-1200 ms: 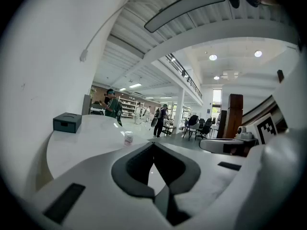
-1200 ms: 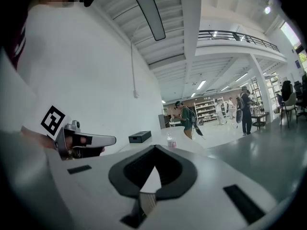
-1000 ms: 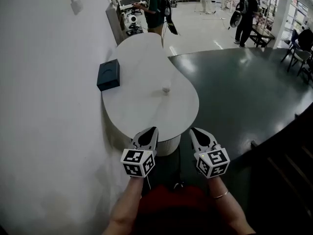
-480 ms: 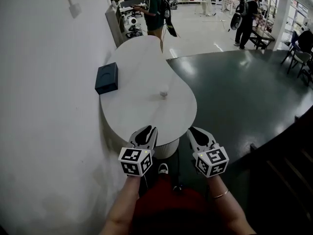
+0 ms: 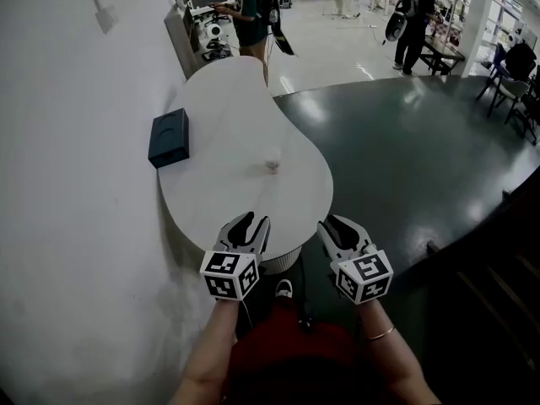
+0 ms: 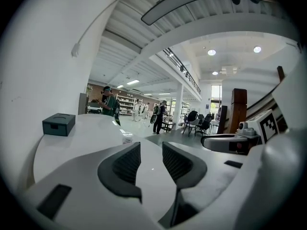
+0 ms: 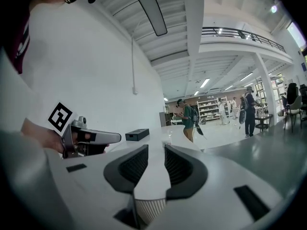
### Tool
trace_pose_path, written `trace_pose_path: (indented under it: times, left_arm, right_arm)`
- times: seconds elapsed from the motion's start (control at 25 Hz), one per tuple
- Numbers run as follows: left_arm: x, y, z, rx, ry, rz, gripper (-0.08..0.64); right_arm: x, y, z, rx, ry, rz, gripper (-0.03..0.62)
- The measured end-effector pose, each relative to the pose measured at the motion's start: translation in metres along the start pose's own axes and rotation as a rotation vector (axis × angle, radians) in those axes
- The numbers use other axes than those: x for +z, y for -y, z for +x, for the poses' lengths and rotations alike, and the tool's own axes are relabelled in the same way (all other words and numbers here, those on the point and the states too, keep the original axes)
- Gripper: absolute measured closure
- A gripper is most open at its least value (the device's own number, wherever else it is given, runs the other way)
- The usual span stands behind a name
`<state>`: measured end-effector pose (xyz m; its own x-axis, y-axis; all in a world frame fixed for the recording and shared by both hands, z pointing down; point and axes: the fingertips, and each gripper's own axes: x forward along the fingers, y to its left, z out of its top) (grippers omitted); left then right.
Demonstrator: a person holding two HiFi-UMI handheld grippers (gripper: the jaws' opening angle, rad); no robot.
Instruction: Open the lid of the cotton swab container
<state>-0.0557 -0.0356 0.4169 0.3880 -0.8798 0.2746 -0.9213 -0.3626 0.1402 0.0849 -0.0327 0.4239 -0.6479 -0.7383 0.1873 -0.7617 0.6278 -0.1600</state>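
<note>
The cotton swab container [image 5: 272, 165] is a small clear tub with a pale lid, standing alone in the middle of the white bean-shaped table [image 5: 221, 201]. The left gripper view shows it small and far ahead [image 6: 127, 137]. Both grippers hover side by side at the table's near edge, well short of the container. My left gripper [image 5: 253, 222] is open with nothing between its dark ribbed pads [image 6: 128, 162]. My right gripper [image 5: 337, 224] is open and empty too. Both pairs of jaws have just been opening.
A dark blue box [image 5: 169, 137] lies on the table's left side against the white wall [image 5: 76, 226]. The table stands on a ribbed white pedestal [image 7: 148, 210]. Dark glossy floor [image 5: 405, 167] lies to the right. People [image 5: 249, 11] stand in the background beyond the table.
Both grippers' jaws went from shut to slightly parted. Both grippers edged forward to the table's near edge, and the table and box shifted left in the head view.
</note>
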Motion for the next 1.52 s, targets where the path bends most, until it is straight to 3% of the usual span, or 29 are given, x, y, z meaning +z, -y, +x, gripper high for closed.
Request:
trace_pose_path:
  times: [1.08,1.28,1.52]
  left_arm:
    - [-0.006,-0.067,0.112,-0.093,-0.148,0.01,0.318]
    - [-0.005,-0.078,0.132,-0.112,-0.167,0.022,0.314]
    - [-0.006,-0.095,0.155,-0.128,-0.184,0.021,0.303]
  right_arm:
    - [0.002,0.042,0.11,-0.007,-0.084,0.004,0.463]
    - [0.004,0.047,0.13,-0.012,-0.093,0.0,0.407]
    - [-0.001,0.051,0.154,-0.008,-0.122,0.015,0.398]
